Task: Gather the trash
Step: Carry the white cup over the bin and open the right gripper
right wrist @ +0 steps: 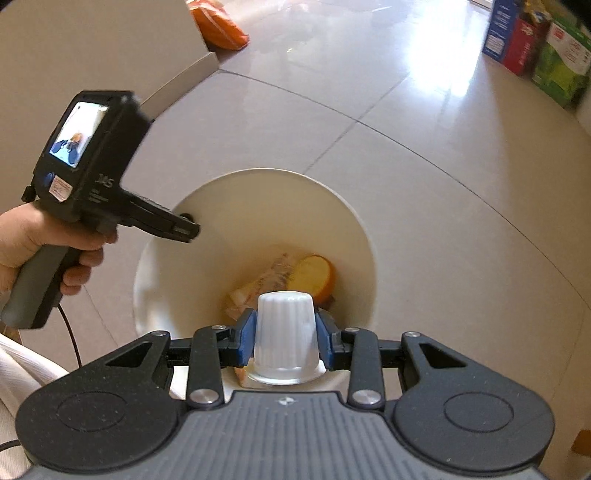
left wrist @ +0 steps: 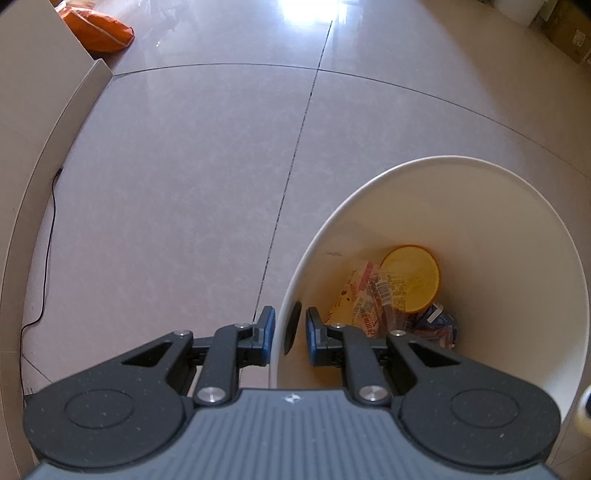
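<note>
A white ribbed cup (right wrist: 286, 334) is clamped between the blue pads (right wrist: 248, 341) of the right tool (right wrist: 286, 339), upside down, its wide rim toward the camera. The jaws are partly closed, pressed against the cup's two sides. The cup is held above the open mouth of a cream bin (right wrist: 365, 236), which stands on the glossy tiled floor (right wrist: 424, 155).

Inside the bin, an orange lid (left wrist: 410, 277), a crumpled snack wrapper (left wrist: 364, 301) with a barcode, and a dark blue packet (left wrist: 441, 325) are seen at the bottom.

The left tool (left wrist: 290, 332) is closed on the bin's rim: the wall is pinched between its blue pads (left wrist: 267, 326), one outside and one inside, beside a dark oval slot (left wrist: 291, 326) in the wall. From the right wrist view, the left tool (right wrist: 188, 230) is seen gripped by a hand (right wrist: 44, 240), its tips at the bin's left edge, a small screen (right wrist: 77, 134) glowing on its back.

An orange bag (left wrist: 99, 31) lies on the floor by a beige panel (left wrist: 33, 110). A thin black cable (left wrist: 50, 229) runs along the panel's foot. Coloured boxes (right wrist: 535, 48) are lined up at the far right.
</note>
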Demonstrator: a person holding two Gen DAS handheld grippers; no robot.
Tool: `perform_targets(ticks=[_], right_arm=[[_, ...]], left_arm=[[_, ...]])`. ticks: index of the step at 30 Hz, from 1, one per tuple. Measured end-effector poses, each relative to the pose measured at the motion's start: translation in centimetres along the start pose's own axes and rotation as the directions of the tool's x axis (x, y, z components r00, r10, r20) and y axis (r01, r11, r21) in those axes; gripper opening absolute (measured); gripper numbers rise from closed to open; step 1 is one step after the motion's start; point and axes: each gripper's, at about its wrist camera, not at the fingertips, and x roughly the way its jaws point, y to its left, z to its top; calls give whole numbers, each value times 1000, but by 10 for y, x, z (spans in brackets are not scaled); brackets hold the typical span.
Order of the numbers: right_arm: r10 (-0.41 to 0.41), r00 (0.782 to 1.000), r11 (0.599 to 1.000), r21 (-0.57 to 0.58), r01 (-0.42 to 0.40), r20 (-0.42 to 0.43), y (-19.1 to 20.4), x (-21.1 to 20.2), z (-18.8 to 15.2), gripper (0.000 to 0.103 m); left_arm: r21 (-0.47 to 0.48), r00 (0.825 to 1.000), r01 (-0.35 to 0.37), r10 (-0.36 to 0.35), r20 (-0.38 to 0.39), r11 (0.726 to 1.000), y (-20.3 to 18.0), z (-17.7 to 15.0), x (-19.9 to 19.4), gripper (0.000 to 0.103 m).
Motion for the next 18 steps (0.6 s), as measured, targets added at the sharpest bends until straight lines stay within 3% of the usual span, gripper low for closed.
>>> perform_targets(ticks=[1,3,8,12,18], right_arm=[[2,1000,1000,0,-2,2,1,1,2,42],[-10,1000,1000,3,10,4,4,4,4,64],[-38,999,999,25,38,21,4,3,4,87],[-45,999,996,79,43,25,4,5,1,92],[-60,997,988,147,52,48,5,1,-11,100]], left_arm=[[-1,1000,2,-2,0,1000,0,-1,0,14],[-3,1000,5,-5,-1,1000,1,-1,0,14],[-5,1000,10,-10,0,1000,3,-1,0,14],[-7,1000,5,-5,0,1000,3,-1,0,15],[-15,1000,22,-21,9,1000,1,-1,-2,39]])
